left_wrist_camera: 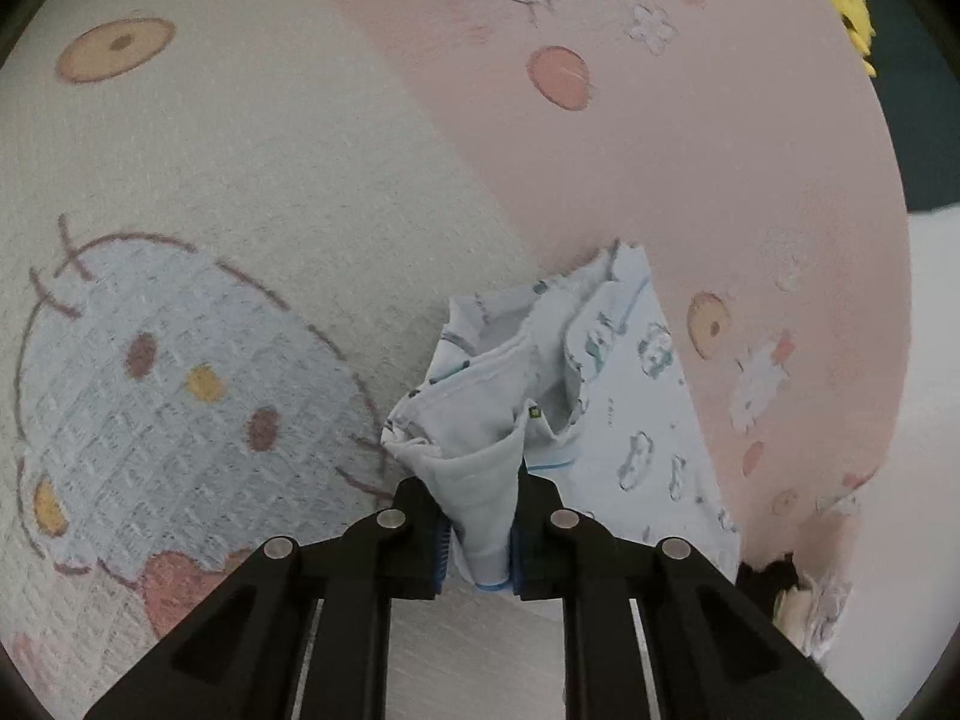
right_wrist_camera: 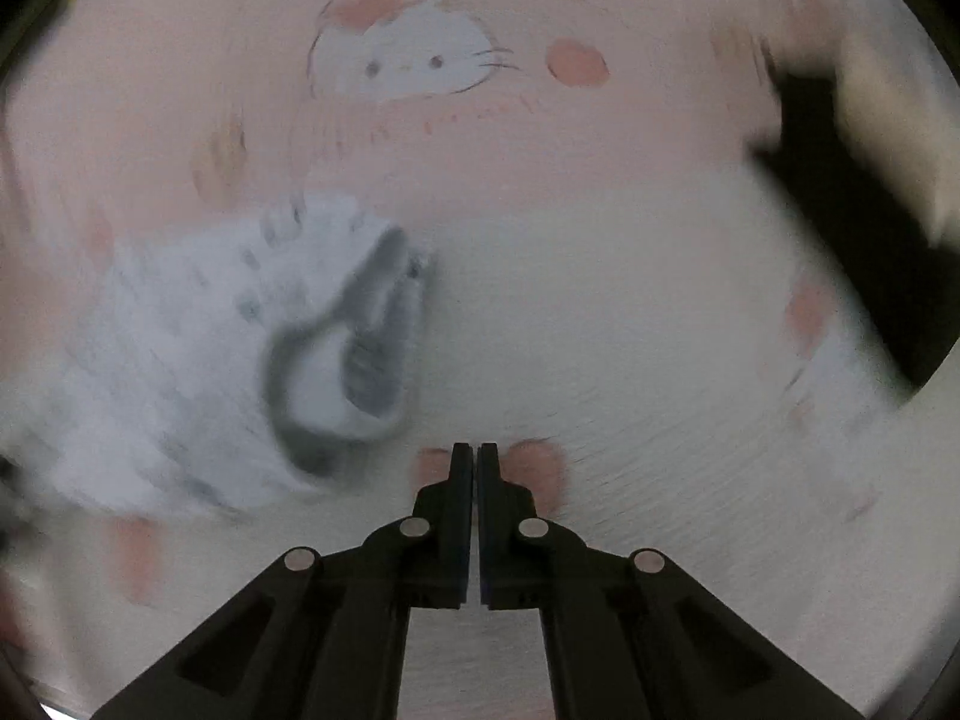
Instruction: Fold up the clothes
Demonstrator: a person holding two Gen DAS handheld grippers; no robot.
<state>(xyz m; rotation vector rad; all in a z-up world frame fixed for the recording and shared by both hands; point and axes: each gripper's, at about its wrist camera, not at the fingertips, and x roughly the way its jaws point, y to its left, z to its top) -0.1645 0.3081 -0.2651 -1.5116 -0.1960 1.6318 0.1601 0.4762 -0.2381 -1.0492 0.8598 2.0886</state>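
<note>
The left gripper (left_wrist_camera: 480,516) was clamped on a printed garment (left_wrist_camera: 540,384) at lower centre; the right gripper (right_wrist_camera: 478,462) was closed, empty, above a cartoon-printed mat (right_wrist_camera: 600,312).

Left gripper (left_wrist_camera: 480,516) pinching a pale printed garment (left_wrist_camera: 606,396) above a cartoon-cat blanket (left_wrist_camera: 240,180)
Black fingers clamp a bunched fold; the rest drapes rightward over the pink half, with what may be more crumpled cloth (left_wrist_camera: 810,606) at the lower right edge
</note>
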